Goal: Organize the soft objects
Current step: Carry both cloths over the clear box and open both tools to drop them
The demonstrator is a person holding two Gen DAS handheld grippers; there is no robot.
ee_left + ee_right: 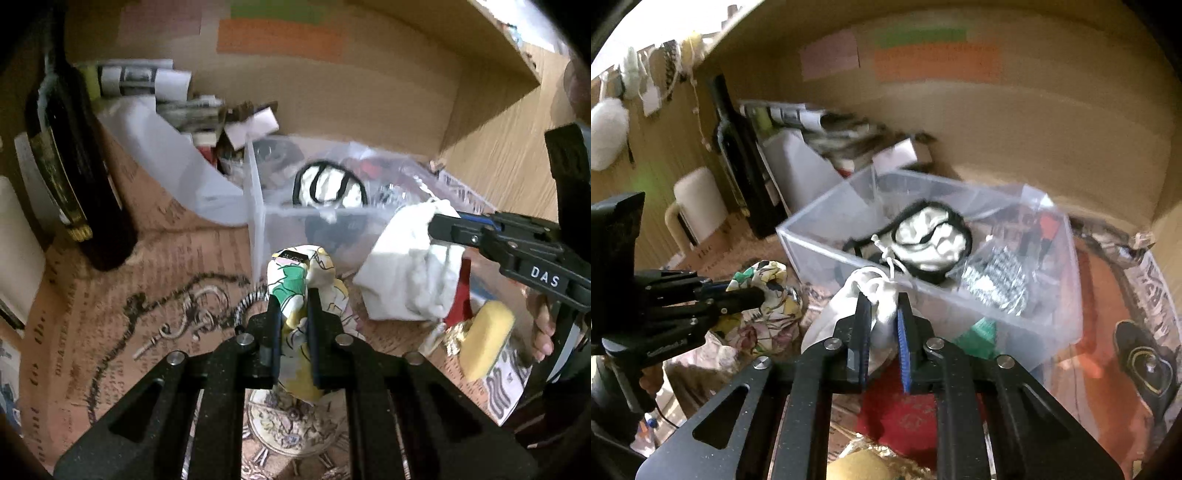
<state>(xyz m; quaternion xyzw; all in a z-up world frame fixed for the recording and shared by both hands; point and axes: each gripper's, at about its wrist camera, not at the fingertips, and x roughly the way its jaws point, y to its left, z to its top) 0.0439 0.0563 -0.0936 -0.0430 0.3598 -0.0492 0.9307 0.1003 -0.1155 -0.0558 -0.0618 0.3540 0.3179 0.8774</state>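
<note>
My left gripper [293,295] is shut on a floral-print cloth pouch [295,284], held above the printed table cover; the pouch also shows in the right wrist view [768,291]. My right gripper [882,306] is shut on a white drawstring cloth bag [864,295], held just in front of the clear plastic bin [798,240]. The white bag also shows in the left wrist view [406,269], right of the floral pouch. Inside the bin lies a white cloth item with black trim [931,240], also visible in the left wrist view [328,186].
A dark wine bottle [70,162] stands at the left. A white file holder [166,158] with papers sits behind the bin. A yellow sponge [487,339] and a red item [905,417] lie near the right gripper. A silver packet [993,280] lies in the bin.
</note>
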